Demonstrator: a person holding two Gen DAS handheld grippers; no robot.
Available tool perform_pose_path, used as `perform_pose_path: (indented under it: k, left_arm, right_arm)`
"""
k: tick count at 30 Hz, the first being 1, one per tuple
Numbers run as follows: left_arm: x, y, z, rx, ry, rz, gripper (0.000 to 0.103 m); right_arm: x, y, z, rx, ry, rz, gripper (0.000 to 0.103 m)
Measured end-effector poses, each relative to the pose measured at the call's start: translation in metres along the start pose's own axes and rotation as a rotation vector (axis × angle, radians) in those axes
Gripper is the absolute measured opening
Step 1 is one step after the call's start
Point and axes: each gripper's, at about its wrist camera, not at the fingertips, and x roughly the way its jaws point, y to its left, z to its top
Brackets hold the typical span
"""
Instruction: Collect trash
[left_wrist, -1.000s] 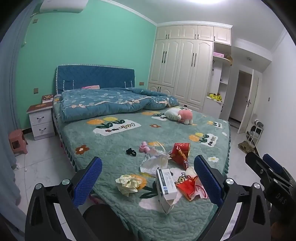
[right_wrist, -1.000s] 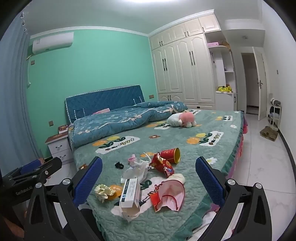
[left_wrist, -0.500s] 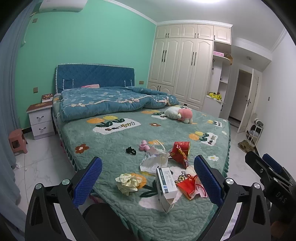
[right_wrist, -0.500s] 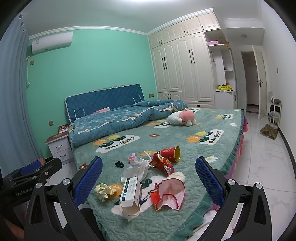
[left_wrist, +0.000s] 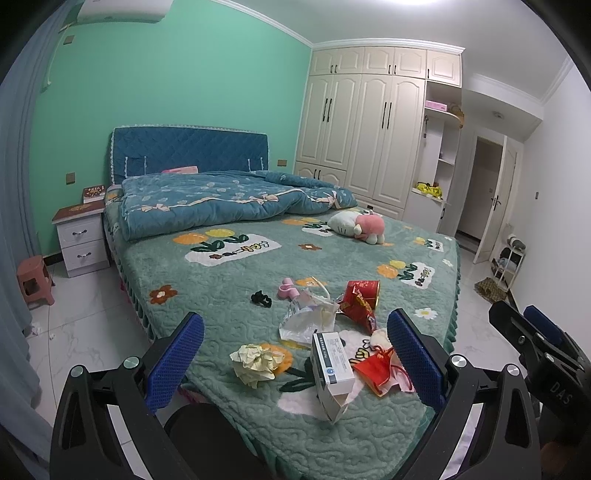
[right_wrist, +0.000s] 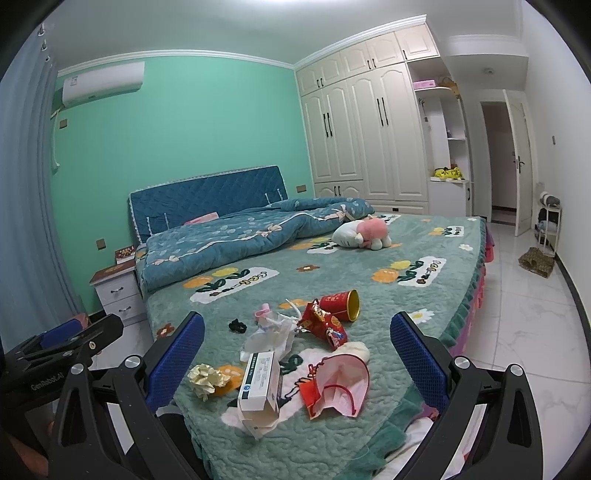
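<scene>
While two grippers gape, one box (left_wrist: 332, 363) (white) lies.

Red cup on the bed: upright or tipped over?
Tipped over. The red cup lies on its side on the bedspread, gold-rimmed mouth facing sideways.

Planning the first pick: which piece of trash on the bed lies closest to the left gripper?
The white box, lying open-ended at the bed's near edge; the crumpled paper and red bag sit slightly farther.

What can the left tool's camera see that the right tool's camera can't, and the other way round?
Only the left view shows the small pink stool on the floor. Only the right view shows the whole air conditioner and the inside of the pink paper bag. Both show the bed, the white box, the crumpled paper and the plush toy.
</scene>
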Motion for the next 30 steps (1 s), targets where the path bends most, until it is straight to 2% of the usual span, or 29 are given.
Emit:
perform_pose_path:
  k: [30]
  left_arm:
    - [0.0035, -0.0004, 0.0007, 0.005, 0.008, -0.002, 0.097]
  right_arm:
    - [0.0049, -0.0011, 0.0015, 0.006, 0.013, 0.003, 0.098]
